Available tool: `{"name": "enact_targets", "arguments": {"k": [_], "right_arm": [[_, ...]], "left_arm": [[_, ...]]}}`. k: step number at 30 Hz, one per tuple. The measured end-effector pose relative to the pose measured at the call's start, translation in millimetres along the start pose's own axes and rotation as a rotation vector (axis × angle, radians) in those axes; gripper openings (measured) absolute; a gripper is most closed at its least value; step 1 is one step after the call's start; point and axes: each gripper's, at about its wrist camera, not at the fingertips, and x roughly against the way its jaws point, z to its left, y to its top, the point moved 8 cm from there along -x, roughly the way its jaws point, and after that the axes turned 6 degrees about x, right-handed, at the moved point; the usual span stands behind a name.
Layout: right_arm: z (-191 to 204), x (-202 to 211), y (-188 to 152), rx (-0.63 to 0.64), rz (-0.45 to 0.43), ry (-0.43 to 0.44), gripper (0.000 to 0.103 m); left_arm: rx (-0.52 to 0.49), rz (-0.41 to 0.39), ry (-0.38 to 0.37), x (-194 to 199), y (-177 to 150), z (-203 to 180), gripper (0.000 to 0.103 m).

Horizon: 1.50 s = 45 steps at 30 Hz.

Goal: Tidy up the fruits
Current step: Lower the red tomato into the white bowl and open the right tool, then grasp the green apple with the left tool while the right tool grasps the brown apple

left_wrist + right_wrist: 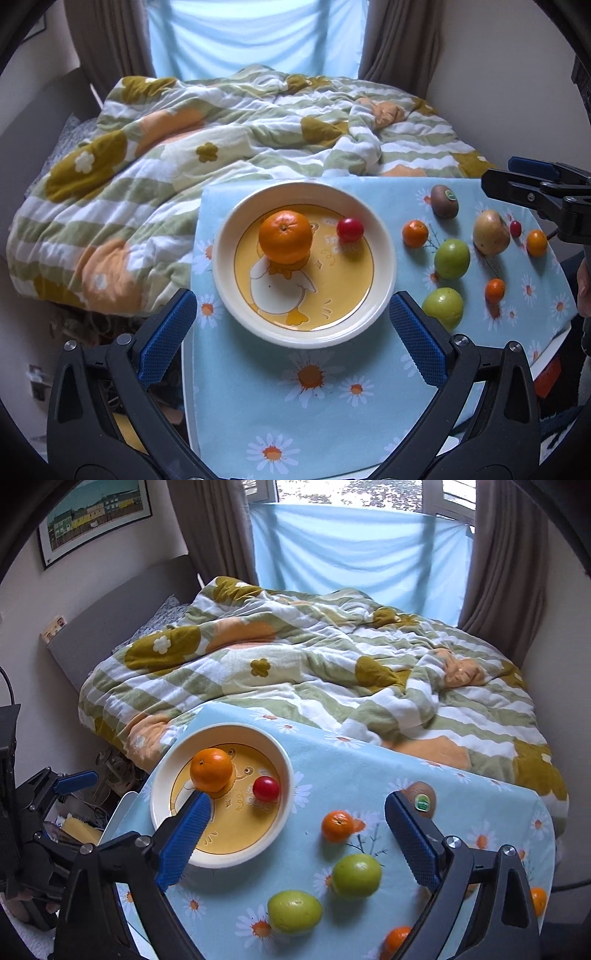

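A cream plate point(229, 295) point(162, 797) with a yellow duck picture holds a large orange point(285, 236) point(211, 770) and a small red fruit point(350, 229) point(266, 788). On the blue daisy cloth to its right lie two green fruits point(451, 258) point(442, 308) point(356, 876) point(294, 912), a kiwi point(444, 201) point(421, 797), a yellow-brown fruit point(491, 232), small oranges point(415, 233) point(337, 825) and another red fruit point(515, 229). My left gripper point(293, 325) is open and empty before the plate. My right gripper point(295, 834) is open and empty above the cloth.
The table's cloth point(314, 406) ends at a bed with a striped flowered quilt point(184, 155) point(332, 664) behind. Curtains and a blue-covered window point(362, 550) stand at the back. The right gripper shows in the left wrist view point(535, 195).
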Motion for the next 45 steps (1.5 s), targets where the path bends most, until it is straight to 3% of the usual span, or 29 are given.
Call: {"name": "enact_targets", "arguments": {"k": [7,14,27,37,45], "right_arm": [[-44,40,-28,-0.121,-0.005,-0.108,0.094],[-80,57,-59,-0.174,-0.008,-0.135,0.094],[-133,40,-108,0.02,0.059,-0.056,0.094],[-150,-5,-123,0.122,0.104,0.064,0.094],[-152,-39,-131,0.147,0.139,0.14,0.094]], "left_arm": [[-0.052,-0.019,-0.057,6,10,-31,0.103],[-0.062,-0.027,-0.051,6,8,-73,0.103],[0.103,0.02,0.041,-20,-31,-152,0.103],[0.246,0.059,0.119,-64,-64,-172,0.103],[0.31,0.111,0.173,-104,-79,-167,0.082]]}}
